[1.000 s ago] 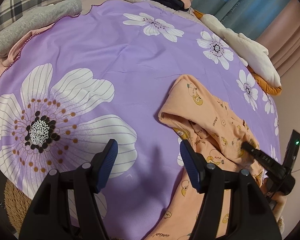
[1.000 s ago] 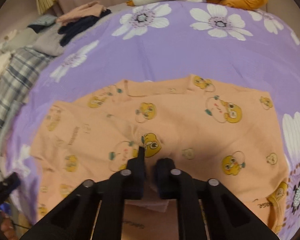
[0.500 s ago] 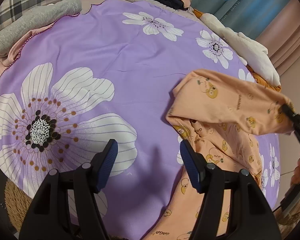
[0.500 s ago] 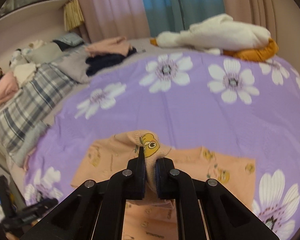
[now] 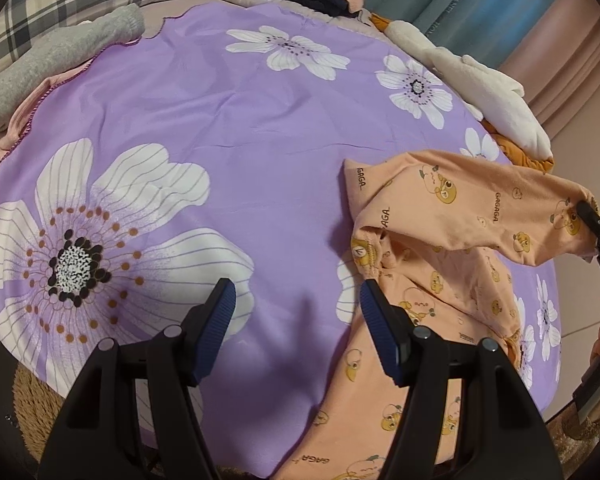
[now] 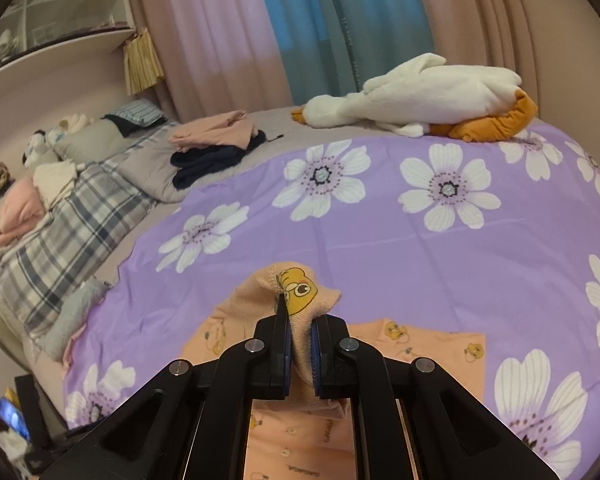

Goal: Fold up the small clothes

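Note:
An orange garment with yellow duck prints (image 5: 440, 240) lies on the purple flowered bedspread (image 5: 220, 100). My right gripper (image 6: 300, 320) is shut on a bunched fold of the garment (image 6: 296, 288) and holds it lifted above the bed; it also shows at the right edge of the left wrist view (image 5: 584, 210). The rest of the garment (image 6: 420, 340) hangs down to the spread. My left gripper (image 5: 294, 304) is open and empty, low over the spread just left of the garment's near edge.
A white and orange plush goose (image 6: 420, 96) lies at the far edge of the bed. Folded pink and dark clothes (image 6: 216, 140) sit beside a plaid blanket (image 6: 72, 232). A grey garment (image 5: 56, 56) lies at the spread's left edge. Curtains (image 6: 300, 28) hang behind.
My right gripper has lifted the pinched fold of the orange garment up off the bed, pulling the cloth up and over. My left gripper has stayed open in place.

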Available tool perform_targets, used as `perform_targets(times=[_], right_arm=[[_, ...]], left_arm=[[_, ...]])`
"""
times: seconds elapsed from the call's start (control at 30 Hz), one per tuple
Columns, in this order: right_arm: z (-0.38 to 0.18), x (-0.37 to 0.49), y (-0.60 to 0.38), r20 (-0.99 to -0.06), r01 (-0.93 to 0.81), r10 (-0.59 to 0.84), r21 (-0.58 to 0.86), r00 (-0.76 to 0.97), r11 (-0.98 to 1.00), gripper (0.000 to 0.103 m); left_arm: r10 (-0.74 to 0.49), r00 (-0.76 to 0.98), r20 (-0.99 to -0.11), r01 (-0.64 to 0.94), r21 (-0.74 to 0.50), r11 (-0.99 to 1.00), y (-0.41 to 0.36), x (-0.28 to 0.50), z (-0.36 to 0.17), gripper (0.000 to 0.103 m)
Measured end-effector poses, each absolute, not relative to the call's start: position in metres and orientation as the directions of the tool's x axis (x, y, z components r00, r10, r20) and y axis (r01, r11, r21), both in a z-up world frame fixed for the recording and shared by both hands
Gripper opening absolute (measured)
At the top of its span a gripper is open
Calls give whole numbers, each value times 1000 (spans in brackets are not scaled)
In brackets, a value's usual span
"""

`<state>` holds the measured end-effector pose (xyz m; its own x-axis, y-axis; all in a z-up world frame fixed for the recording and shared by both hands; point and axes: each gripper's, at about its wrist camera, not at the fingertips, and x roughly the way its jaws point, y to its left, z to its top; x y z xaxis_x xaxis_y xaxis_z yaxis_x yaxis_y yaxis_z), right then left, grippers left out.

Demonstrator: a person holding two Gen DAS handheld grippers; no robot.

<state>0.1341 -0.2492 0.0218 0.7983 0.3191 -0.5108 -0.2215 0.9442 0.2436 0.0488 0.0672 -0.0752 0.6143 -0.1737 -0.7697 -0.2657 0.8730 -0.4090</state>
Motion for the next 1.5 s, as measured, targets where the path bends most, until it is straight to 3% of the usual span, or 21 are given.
perform_targets(times=[1.0,1.5], right_arm=[[-15,142,-305,-572,-77,251,311,781,947,9],[-54,152,-329,-649,-2,228,329,726,944,9]], left_arm=[[-184,602,-777,-168,-349,922,33,62,-69,65],[-179,574,-799,-145,-315,938,21,77,-76,65]])
